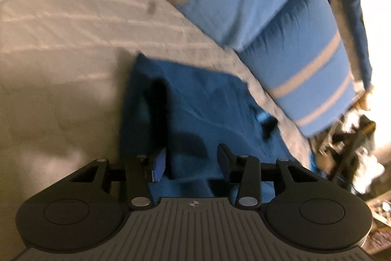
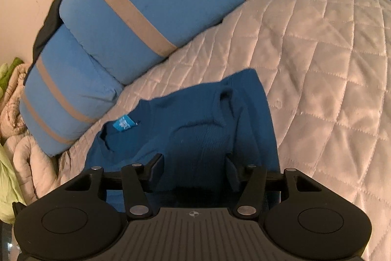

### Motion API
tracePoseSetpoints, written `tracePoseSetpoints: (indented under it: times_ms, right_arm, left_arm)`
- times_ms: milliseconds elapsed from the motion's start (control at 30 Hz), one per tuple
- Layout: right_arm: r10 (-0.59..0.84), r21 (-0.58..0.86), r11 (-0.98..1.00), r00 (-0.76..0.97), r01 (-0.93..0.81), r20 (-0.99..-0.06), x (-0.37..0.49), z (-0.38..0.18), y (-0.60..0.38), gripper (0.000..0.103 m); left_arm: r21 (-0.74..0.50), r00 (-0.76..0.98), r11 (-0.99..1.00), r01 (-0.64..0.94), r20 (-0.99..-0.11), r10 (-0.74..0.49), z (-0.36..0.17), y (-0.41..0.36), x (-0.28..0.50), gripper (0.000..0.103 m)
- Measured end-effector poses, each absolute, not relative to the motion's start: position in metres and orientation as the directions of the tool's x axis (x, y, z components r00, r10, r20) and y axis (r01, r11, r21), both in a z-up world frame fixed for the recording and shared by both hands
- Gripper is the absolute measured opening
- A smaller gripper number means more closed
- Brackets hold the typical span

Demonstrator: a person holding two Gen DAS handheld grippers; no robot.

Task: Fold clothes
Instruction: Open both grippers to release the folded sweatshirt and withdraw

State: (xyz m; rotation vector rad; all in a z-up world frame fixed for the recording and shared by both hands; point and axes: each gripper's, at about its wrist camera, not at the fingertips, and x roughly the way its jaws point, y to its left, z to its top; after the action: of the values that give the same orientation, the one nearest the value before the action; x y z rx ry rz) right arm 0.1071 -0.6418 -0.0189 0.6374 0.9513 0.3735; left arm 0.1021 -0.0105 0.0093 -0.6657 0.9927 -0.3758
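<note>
Left fingers [image 1: 193, 163] apart, nothing pinched, shirt [image 1: 207, 109] fabric bunched between them. Right fingers [image 2: 194, 169] apart too, hovering right over same shirt [image 2: 195, 119], no pinch. Shirt dark blue, rumpled on quilted bed [image 2: 317, 65], light tag [image 2: 124, 124] showing. Striped blue pillows [image 2: 146, 4] just beyond shirt.

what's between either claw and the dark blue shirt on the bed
Nothing visible. The dark blue knit shirt lies on the quilted beige bedspread, directly under the left claw and right claw, both open. The blue pillows with grey stripes sit beyond the shirt, not in the path.
</note>
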Motion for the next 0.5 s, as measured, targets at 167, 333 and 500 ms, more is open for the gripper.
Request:
tracePoseSetpoints:
  times_ms: [167,333,500]
  right_arm:
    - [0.58,0.658,0.753,0.494,-0.02,-0.648,0.121,-0.009,-0.643,0.019]
    - [0.593,0.706,0.707,0.516,0.034,-0.619,0.153,-0.002,-0.649,0.014]
    - [0.546,0.765,0.638,0.651,0.084,-0.527,0.182,0.001,-0.652,0.037]
  left_arm:
    - [-0.667,0.483,0.745,0.003,-0.651,-0.585,0.016,-0.013,0.113,0.005]
    - [-0.731,0.604,0.682,-0.035,-0.559,-0.568,0.03,-0.003,0.137,0.006]
    - [-0.73,0.736,0.674,-0.108,-0.515,-0.44,0.046,0.0,0.156,0.064]
